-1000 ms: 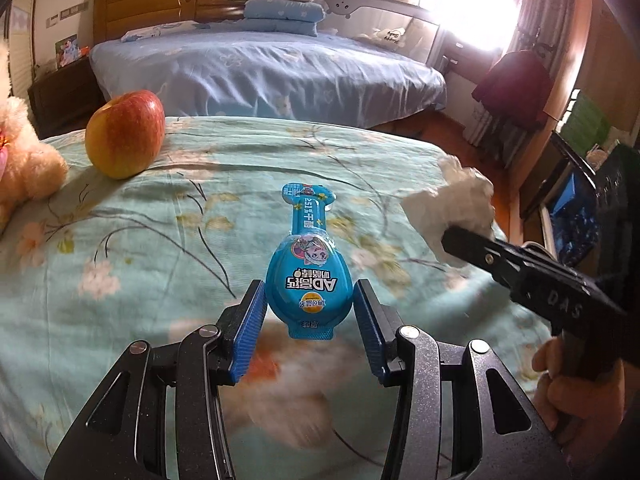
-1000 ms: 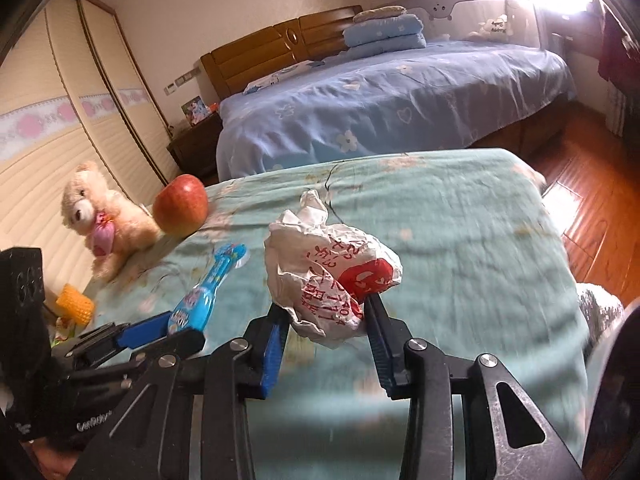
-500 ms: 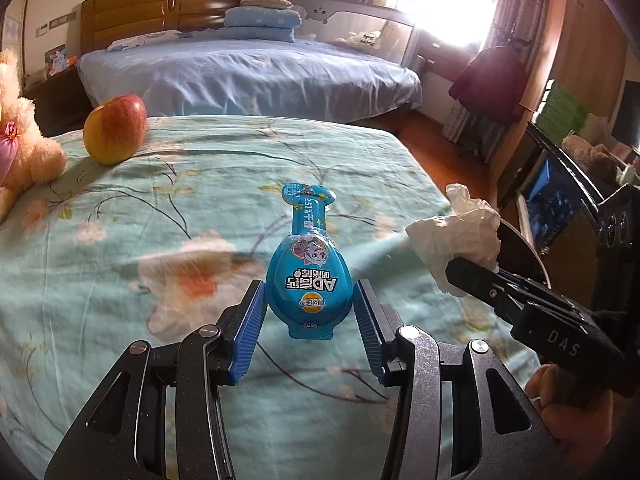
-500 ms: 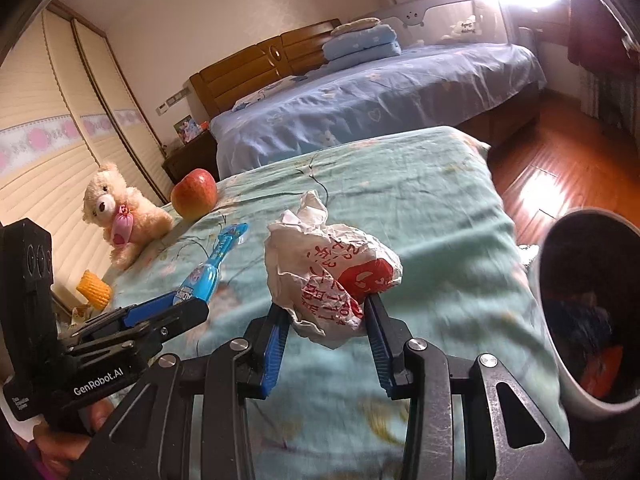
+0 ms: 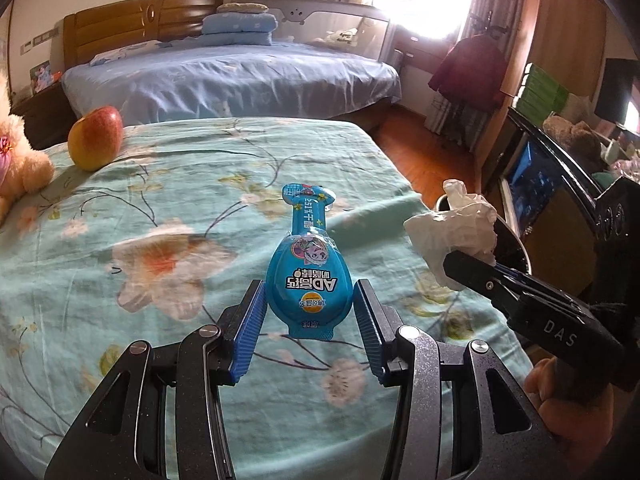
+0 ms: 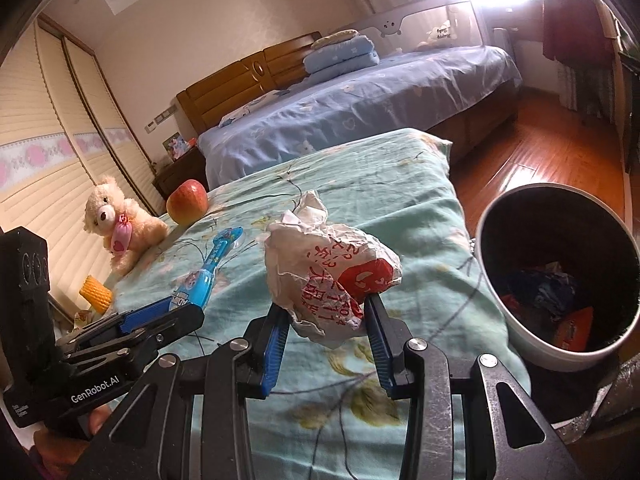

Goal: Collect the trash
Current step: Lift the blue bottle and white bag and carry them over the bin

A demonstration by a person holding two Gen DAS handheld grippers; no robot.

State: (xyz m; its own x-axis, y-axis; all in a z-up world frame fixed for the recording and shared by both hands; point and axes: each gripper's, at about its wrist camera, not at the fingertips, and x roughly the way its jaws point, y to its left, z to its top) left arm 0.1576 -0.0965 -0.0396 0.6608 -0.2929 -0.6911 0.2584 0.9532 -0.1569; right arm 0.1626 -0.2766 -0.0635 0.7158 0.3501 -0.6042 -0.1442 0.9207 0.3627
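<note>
From where I sit, the near bed point(image 6: 400, 184) wears a teal floral sheet, and an apple point(image 6: 187, 202) rests on it near its far left corner. A cream teddy bear point(image 6: 116, 220) sits just beside the apple at the left edge, and a yellow corn-like toy point(image 6: 96, 292) lies below the bear, though I cannot tell whether it is on the sheet or off it. A white bin point(image 6: 560, 276) stands on the wooden floor point(image 6: 532, 160) against the bed's right side.
</note>
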